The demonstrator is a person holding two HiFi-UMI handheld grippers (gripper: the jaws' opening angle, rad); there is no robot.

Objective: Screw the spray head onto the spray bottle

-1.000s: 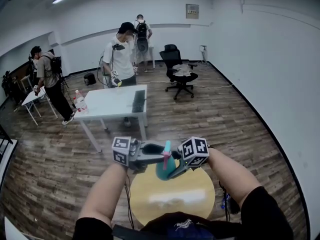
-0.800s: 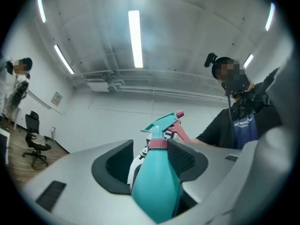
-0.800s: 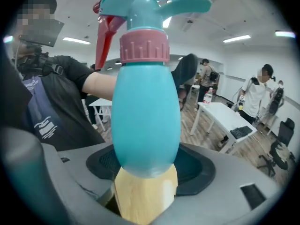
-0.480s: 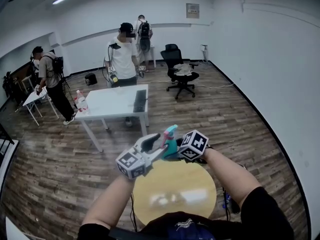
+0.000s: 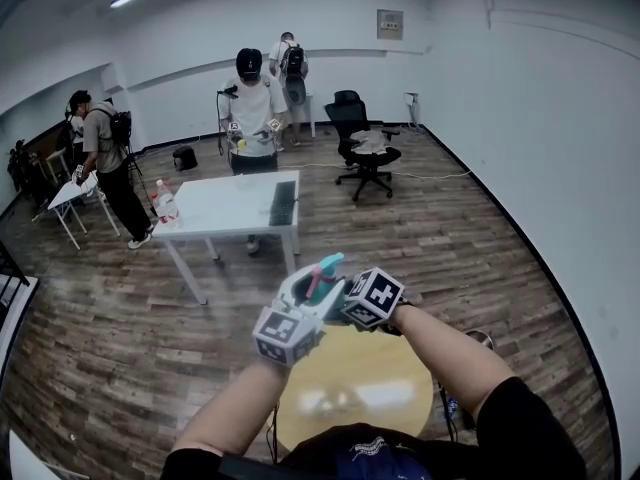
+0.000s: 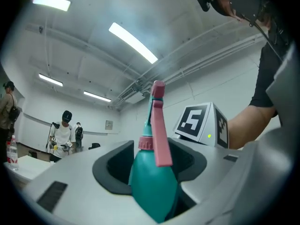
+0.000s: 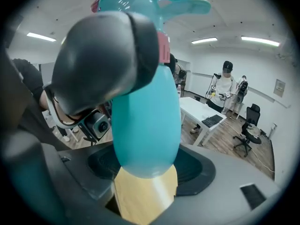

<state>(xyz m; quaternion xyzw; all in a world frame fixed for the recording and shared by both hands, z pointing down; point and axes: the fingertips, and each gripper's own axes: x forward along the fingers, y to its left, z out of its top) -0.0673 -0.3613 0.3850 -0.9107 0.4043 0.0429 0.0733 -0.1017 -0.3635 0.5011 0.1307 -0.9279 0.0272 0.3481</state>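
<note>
A teal spray bottle [image 5: 327, 290] with a teal head [image 5: 329, 263], pink trigger and pink collar is held in the air above the round yellow table [image 5: 400, 388]. My right gripper [image 5: 338, 296] is shut on the bottle's body [image 7: 145, 116]. My left gripper [image 5: 310, 288] reaches in from the lower left, its jaws standing round the neck. They have just been closing with the bottle [image 6: 152, 186] between them. A narrow gap still shows beside the pink collar [image 6: 146, 144]. In the right gripper view a dark finger [image 7: 103, 55] of the left gripper covers the neck.
Behind stands a white table [image 5: 220, 213] with a keyboard [image 5: 282, 201] and a drinks bottle [image 5: 165, 204]. A black office chair [image 5: 365, 148] is further back. Three people [image 5: 255, 108] stand at the back and left, over a wooden floor.
The bottle has risen and tilted away from me. My left gripper rolled: its marker cube swung from beside the bottle to below and left of it. Both hands shifted slightly left.
</note>
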